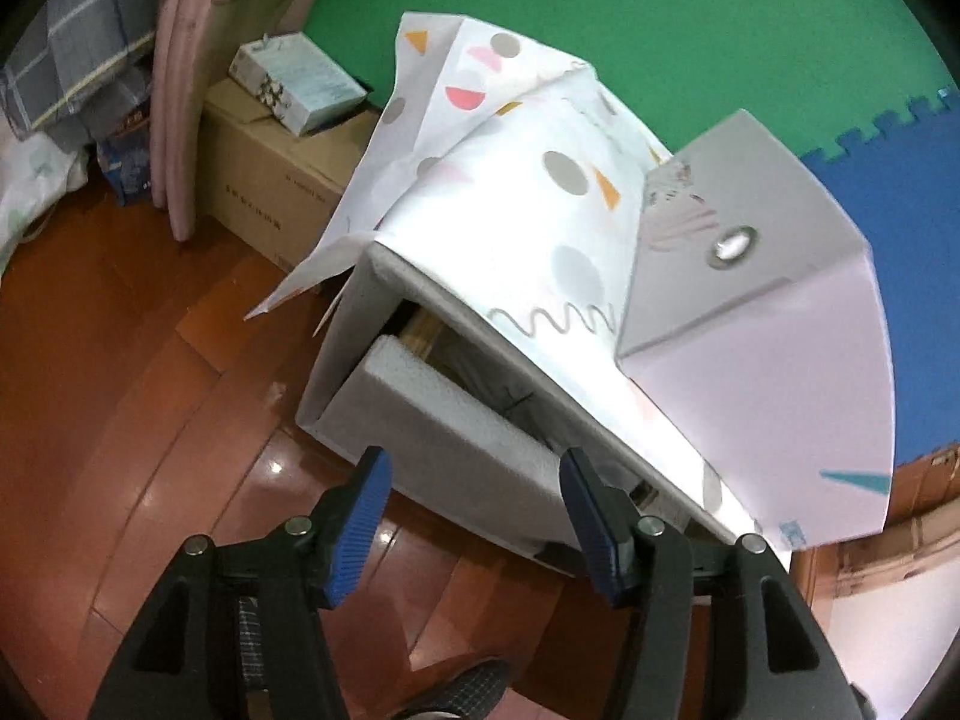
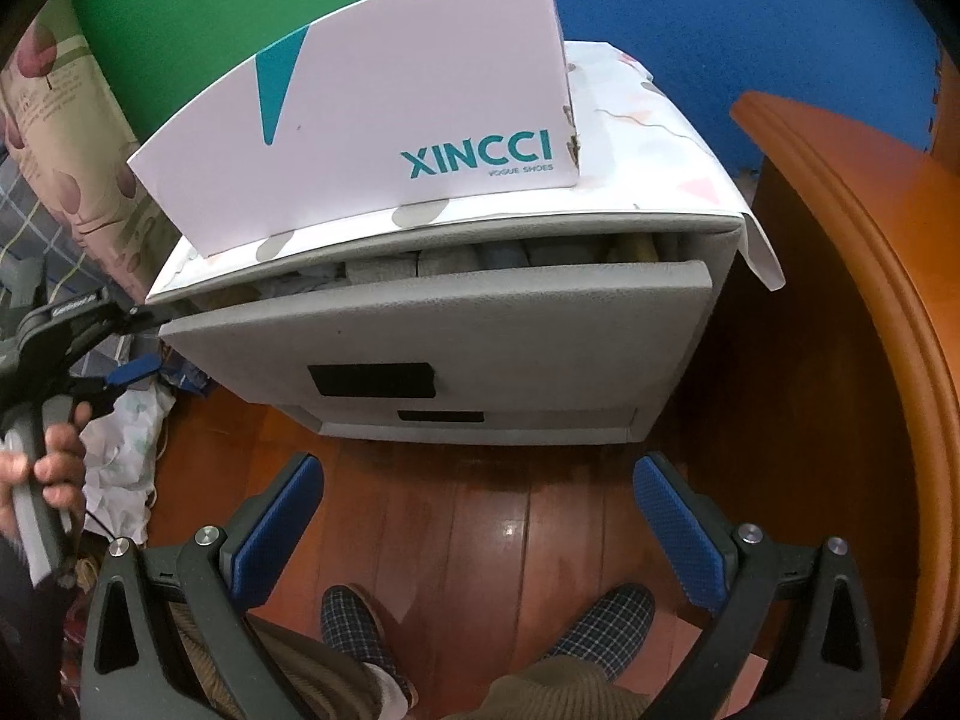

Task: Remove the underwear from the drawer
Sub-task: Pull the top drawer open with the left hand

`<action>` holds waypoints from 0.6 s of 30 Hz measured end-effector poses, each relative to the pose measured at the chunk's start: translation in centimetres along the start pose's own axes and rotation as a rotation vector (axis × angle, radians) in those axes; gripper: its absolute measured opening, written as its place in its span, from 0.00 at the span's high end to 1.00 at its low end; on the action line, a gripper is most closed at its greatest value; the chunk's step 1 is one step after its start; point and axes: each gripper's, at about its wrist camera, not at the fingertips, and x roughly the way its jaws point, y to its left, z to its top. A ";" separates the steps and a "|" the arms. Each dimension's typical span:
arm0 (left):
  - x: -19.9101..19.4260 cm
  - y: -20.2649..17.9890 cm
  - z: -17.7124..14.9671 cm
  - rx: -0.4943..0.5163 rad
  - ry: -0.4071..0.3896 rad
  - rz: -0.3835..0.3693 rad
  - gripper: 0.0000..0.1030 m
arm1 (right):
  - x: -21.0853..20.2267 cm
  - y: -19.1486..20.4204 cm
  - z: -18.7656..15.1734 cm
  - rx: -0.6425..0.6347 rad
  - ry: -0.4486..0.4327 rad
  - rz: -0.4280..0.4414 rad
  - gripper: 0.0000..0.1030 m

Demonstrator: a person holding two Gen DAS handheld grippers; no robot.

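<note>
The right gripper point(image 2: 477, 516) hangs open above the wood floor, well short of the grey padded drawer point(image 2: 444, 330). The open left gripper point(image 1: 474, 516) straddles that drawer's front edge. Behind it, folded pale underwear point(image 2: 432, 261) fills the half-open drawer.

You stand on a reddish wooden floor point(image 2: 480, 510), your plaid slippers point(image 2: 354, 630) planted at six o'clock. Directly ahead at twelve o'clock a grey drawer cabinet point(image 2: 678, 360) sits on the boards. At nine o'clock crumpled pale fabric point(image 2: 126, 438) lies on the floor beside it. From the left wrist view, a brown cardboard box point(image 1: 264, 180) rests on the floor at ten o'clock, touching a pink curtain point(image 1: 180, 90).
</note>
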 end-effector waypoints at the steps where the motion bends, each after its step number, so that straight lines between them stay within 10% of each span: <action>1: 0.5 0.2 0.2 -0.015 0.011 0.001 0.42 | 0.0 0.1 0.0 -0.002 0.000 -0.003 0.00; 18: 4.1 2.8 1.8 -0.048 -0.001 0.031 0.10 | 0.4 0.3 0.2 -0.006 0.018 -0.010 0.00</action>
